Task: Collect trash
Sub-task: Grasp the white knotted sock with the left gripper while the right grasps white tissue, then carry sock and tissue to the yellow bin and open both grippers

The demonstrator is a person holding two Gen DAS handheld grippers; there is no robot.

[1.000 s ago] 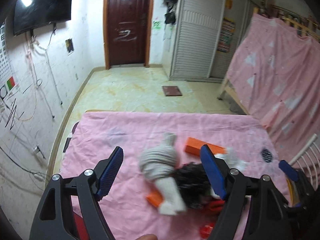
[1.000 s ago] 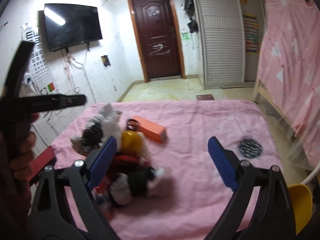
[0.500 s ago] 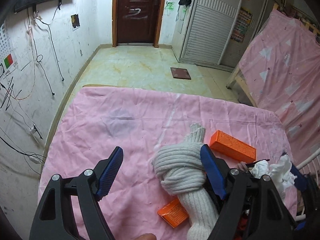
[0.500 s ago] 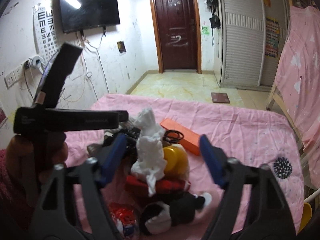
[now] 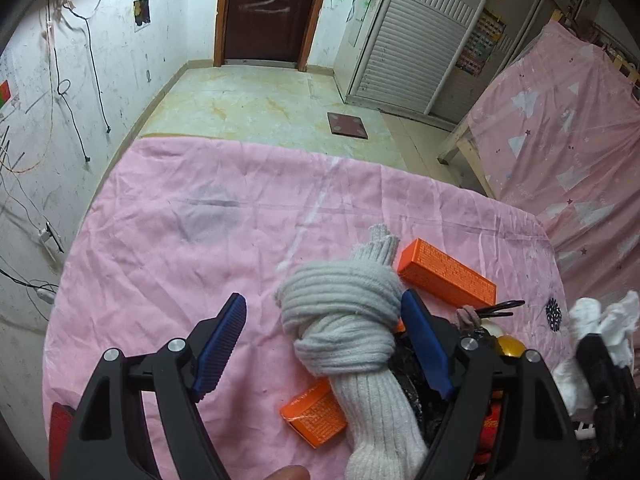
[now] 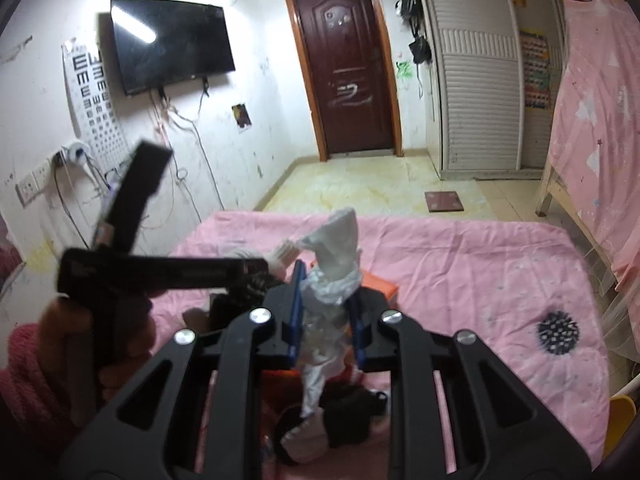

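Note:
A crumpled white tissue (image 6: 334, 264) is pinched between the blue pads of my right gripper (image 6: 326, 300), lifted above the pile; the tissue also shows at the right edge of the left wrist view (image 5: 600, 328). My left gripper (image 5: 324, 340) is open and empty, low over the pink cloth (image 5: 192, 240), with a knotted grey knit sock (image 5: 344, 320) between its fingers. A long orange box (image 5: 446, 274) and a small orange box (image 5: 314, 412) lie beside the sock.
A pile of dark and red items (image 6: 344, 412) lies under the right gripper. A black spiky disc (image 6: 558, 332) lies on the cloth to the right. A yellow bin (image 6: 618, 420) shows at the table's right edge. The left hand's gripper body (image 6: 132, 264) crosses the right wrist view.
My right gripper has shut on the white tissue and raised it from the pile. My left gripper has dropped closer to the cloth, still open around the sock.

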